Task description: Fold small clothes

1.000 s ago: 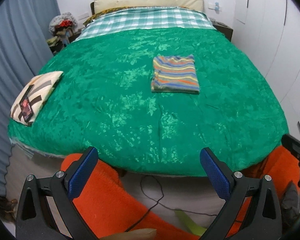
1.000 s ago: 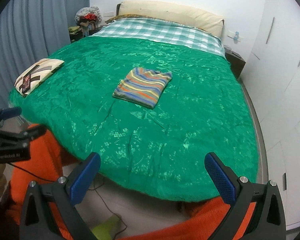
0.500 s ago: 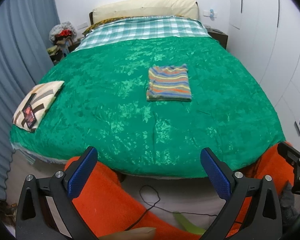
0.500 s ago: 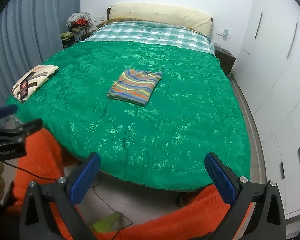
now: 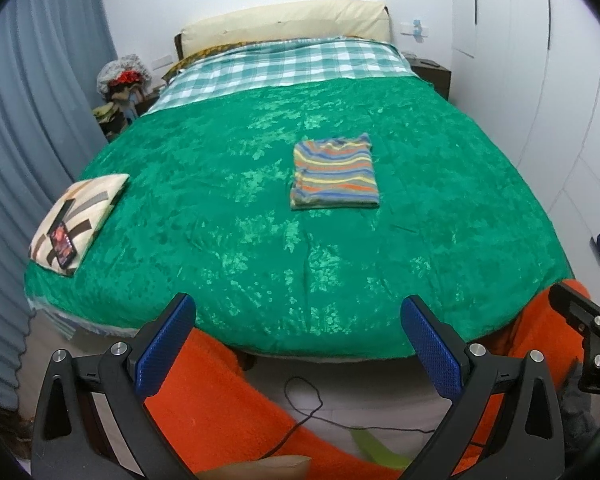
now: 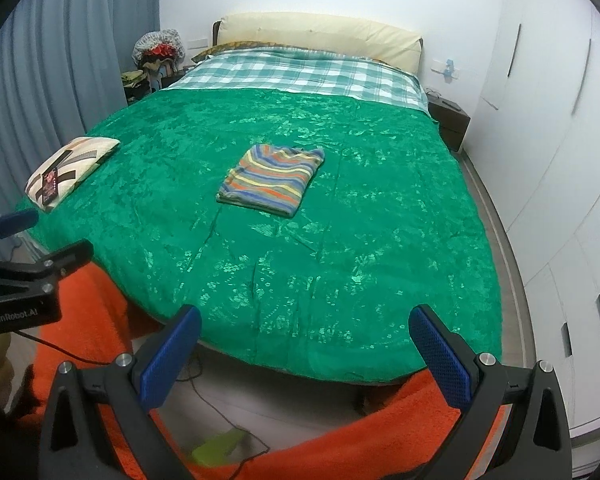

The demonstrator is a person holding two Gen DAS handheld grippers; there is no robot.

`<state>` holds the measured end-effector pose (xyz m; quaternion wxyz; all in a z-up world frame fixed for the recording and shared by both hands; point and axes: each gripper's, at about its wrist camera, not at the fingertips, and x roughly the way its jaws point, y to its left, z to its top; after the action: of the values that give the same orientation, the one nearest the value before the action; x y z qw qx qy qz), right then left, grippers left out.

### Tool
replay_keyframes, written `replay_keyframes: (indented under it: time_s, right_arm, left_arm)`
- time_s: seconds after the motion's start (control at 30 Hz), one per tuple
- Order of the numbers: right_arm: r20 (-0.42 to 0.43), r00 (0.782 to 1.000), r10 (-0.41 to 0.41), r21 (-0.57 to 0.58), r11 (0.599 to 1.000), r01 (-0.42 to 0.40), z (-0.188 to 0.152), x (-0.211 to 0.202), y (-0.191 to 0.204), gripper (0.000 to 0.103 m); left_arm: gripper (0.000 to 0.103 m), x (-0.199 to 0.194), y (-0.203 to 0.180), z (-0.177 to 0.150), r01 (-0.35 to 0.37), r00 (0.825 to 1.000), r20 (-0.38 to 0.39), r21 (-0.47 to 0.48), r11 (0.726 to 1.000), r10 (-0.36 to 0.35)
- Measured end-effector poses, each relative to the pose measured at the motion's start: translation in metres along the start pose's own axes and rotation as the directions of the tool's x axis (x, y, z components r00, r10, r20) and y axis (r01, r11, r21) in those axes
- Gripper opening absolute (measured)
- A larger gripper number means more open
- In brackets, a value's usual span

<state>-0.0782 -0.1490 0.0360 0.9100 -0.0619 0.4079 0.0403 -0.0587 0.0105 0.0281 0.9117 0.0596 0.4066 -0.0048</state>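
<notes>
A striped shirt [image 5: 334,172] lies folded into a flat rectangle in the middle of the green bedspread [image 5: 220,208]; the right wrist view shows the striped shirt [image 6: 272,178] from the side. My left gripper [image 5: 296,340] hangs open beyond the foot of the bed, nothing between its blue pads. My right gripper [image 6: 306,344] is also open and empty, held off the bed's foot end. Both are well short of the shirt. The left gripper's body [image 6: 24,280] shows at the left edge of the right wrist view.
A patterned cushion [image 5: 76,220] with a phone [image 5: 62,244] on it lies at the bed's left edge. Orange fabric [image 5: 204,400] and a black cable [image 5: 300,404] cover the floor below. White wardrobes [image 6: 560,160] line the right side, grey curtains [image 5: 16,128] the left.
Both grippers have drawn back and up from the bed, so the shirt appears smaller and farther away. The shirt has stayed put and both grippers remain open.
</notes>
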Motion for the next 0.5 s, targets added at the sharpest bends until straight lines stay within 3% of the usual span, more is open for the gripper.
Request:
replay_keyframes:
  time_s: [0.5]
  right_arm:
    - [0.003, 1.000, -0.003, 0.012, 1.000, 0.003, 0.0013, -0.0012, -0.0040, 0.102]
  left_arm:
    - [0.102, -0.0015, 0.0011, 0.0008, 0.010, 1.000, -0.001, -0.005, 1.000, -0.010]
